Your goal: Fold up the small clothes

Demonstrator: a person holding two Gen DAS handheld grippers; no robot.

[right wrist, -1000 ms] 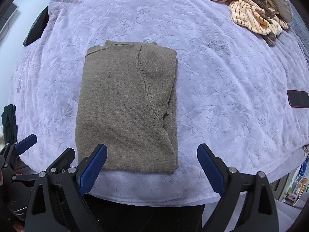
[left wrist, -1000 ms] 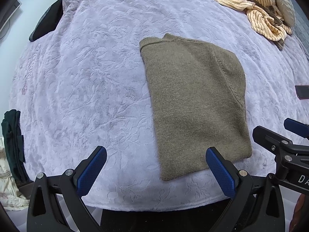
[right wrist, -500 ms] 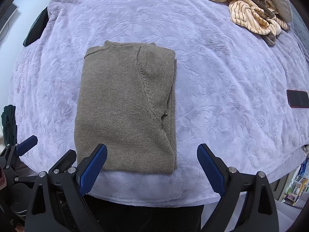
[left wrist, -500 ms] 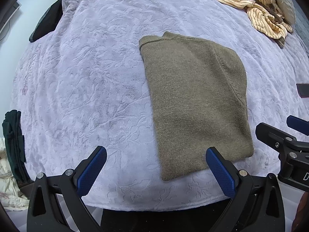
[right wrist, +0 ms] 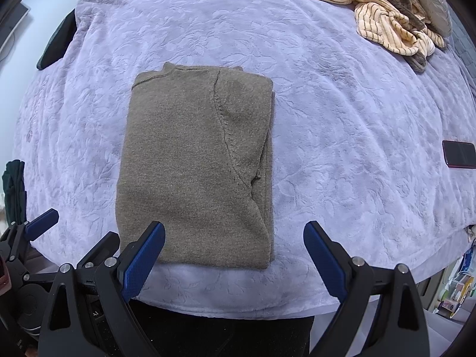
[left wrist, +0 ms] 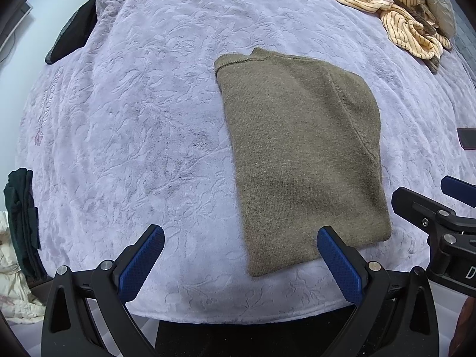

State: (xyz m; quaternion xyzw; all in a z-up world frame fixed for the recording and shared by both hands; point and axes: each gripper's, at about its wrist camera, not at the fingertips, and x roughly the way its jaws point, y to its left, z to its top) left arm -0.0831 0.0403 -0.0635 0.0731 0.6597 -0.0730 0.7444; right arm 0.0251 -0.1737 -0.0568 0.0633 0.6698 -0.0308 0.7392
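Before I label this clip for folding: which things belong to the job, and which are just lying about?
In the job:
olive sweater
left gripper, open
right gripper, open

Lying about:
striped garment
phone
dark clothes
lavender blanket

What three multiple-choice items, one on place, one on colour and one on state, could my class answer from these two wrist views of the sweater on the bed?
1. Where does the striped cloth pile lie?
A. Far right corner of the bed cover
B. On top of the sweater
C. Between the left gripper's fingers

2. What colour is the folded sweater?
A. Bright red
B. Olive brown
C. White

3. How do the two grippers stand?
A. Both shut on the sweater
B. Only the right one is open
C. Both open, holding nothing

Key: 1 A, the pile sits at the far right, apart from the sweater. 2 B, the knit is olive brown. 3 C, the left gripper and right gripper show wide gaps between their blue pads.
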